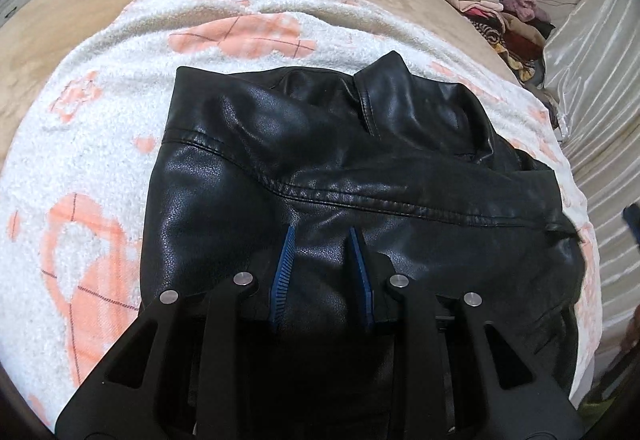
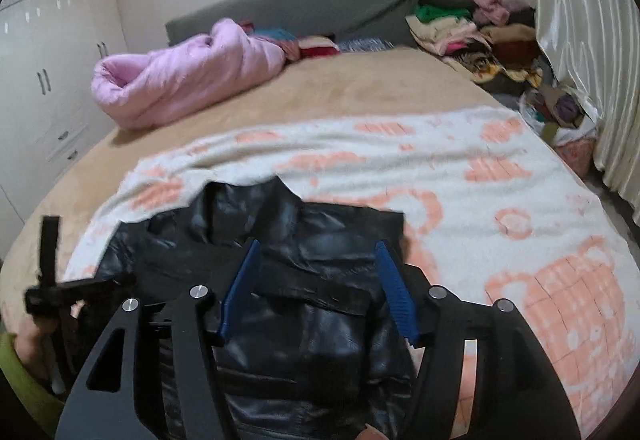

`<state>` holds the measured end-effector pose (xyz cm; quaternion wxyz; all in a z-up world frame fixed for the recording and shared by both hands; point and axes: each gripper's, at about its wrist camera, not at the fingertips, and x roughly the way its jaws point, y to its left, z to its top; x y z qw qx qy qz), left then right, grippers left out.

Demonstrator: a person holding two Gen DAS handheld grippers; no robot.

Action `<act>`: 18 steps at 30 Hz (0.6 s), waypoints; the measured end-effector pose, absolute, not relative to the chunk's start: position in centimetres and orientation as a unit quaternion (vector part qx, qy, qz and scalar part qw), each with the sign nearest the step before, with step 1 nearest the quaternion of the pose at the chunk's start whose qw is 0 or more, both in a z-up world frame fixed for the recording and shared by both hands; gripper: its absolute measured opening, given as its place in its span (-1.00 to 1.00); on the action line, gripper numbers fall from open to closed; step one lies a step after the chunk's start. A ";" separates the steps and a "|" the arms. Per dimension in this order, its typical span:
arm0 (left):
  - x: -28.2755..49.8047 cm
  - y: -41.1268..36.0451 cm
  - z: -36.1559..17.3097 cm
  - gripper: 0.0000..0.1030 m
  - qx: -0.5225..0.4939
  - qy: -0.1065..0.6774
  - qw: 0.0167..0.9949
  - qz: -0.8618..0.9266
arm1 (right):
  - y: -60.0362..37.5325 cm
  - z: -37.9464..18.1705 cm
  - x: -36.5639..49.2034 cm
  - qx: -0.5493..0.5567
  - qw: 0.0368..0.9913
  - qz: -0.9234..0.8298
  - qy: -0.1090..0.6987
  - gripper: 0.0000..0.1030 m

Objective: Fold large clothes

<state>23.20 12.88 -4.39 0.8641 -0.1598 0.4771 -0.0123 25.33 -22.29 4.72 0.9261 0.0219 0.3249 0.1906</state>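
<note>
We see the black, glossy leather jacket (image 1: 320,168) lying partly folded on a white fleecy blanket with peach-pink heart and check patches (image 1: 88,144), its collar (image 1: 380,88) pointing toward the far end of the bed and a long stitched seam running across its back. From the right wrist view the jacket (image 2: 304,280) sits at the near edge of that blanket (image 2: 520,200).

Our left gripper (image 1: 322,240) is low over the jacket with its blue ribbed pads (image 1: 285,264) drawn fairly close together; leather bulges up between them, but we cannot tell whether the pads truly pinch it. Our right gripper (image 2: 318,250) hovers above the jacket with its blue pads (image 2: 396,288) spread well apart, gripping nothing (the leather only lies below the gap).

The blanket covers a tan bedspread (image 2: 340,88). Farther off lies a rolled pink quilt (image 2: 180,76) before a grey padded headboard (image 2: 296,8). A heap of mixed coloured clothes (image 2: 472,28) is piled at the bed's far corner, beside a shiny cream curtain (image 2: 580,40). White wardrobe doors (image 2: 48,72) line the other wall.
</note>
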 end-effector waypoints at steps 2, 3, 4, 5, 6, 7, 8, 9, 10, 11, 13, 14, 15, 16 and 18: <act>23.2 12.7 -4.3 -0.61 -0.152 0.477 0.865 -0.010 | -20.9 4.6 25.7 0.009 0.920 0.206 0.334 0.17; 23.2 12.6 -4.3 -0.61 -0.148 0.477 0.866 -0.009 | -19.4 4.2 26.0 -0.011 0.916 0.213 0.340 0.17; 23.2 12.6 -4.3 -0.61 -0.147 0.477 0.866 -0.010 | -18.5 4.0 26.1 -0.023 0.913 0.217 0.344 0.17; 23.2 12.6 -4.3 -0.61 -0.147 0.476 0.867 -0.010 | -17.5 3.5 26.3 -0.034 0.909 0.224 0.350 0.17; 23.2 12.6 -4.3 -0.61 -0.147 0.476 0.867 -0.010 | -16.4 2.7 26.6 -0.043 0.902 0.232 0.362 0.17; 23.2 12.6 -4.4 -0.61 -0.146 0.476 0.867 -0.011 | -15.5 2.0 26.9 -0.047 0.896 0.237 0.373 0.17; 23.2 12.6 -4.4 -0.61 -0.145 0.476 0.867 -0.012 | -14.7 1.2 27.1 -0.051 0.889 0.242 0.385 0.17; 23.2 12.5 -4.4 -0.61 -0.143 0.476 0.868 -0.013 | -13.8 0.4 27.4 -0.058 0.884 0.245 0.395 0.17; 23.2 12.5 -4.4 -0.61 -0.142 0.476 0.868 -0.014 | -13.1 -0.1 27.6 -0.067 0.881 0.244 0.400 0.18; 23.2 12.5 -4.4 -0.61 -0.142 0.475 0.868 -0.015 | -12.4 -0.8 28.1 -0.078 0.879 0.239 0.406 0.23; 23.2 12.4 -4.4 -0.61 -0.137 0.475 0.869 -0.015 | -11.9 -1.8 28.7 -0.089 0.878 0.222 0.415 0.25; 23.2 12.4 -4.4 -0.61 -0.136 0.475 0.869 -0.015 | -11.8 -2.6 29.5 -0.089 0.871 0.216 0.432 0.25; 23.2 12.4 -4.4 -0.61 -0.136 0.474 0.870 -0.015 | -11.8 -3.4 29.9 -0.088 0.864 0.212 0.448 0.23; 23.2 12.4 -4.4 -0.61 -0.138 0.474 0.870 -0.016 | -11.7 -4.4 30.4 -0.086 0.856 0.211 0.464 0.22; 23.2 12.5 -4.5 -0.61 -0.141 0.472 0.870 -0.017 | -11.6 -6.2 30.8 -0.084 0.847 0.214 0.479 0.22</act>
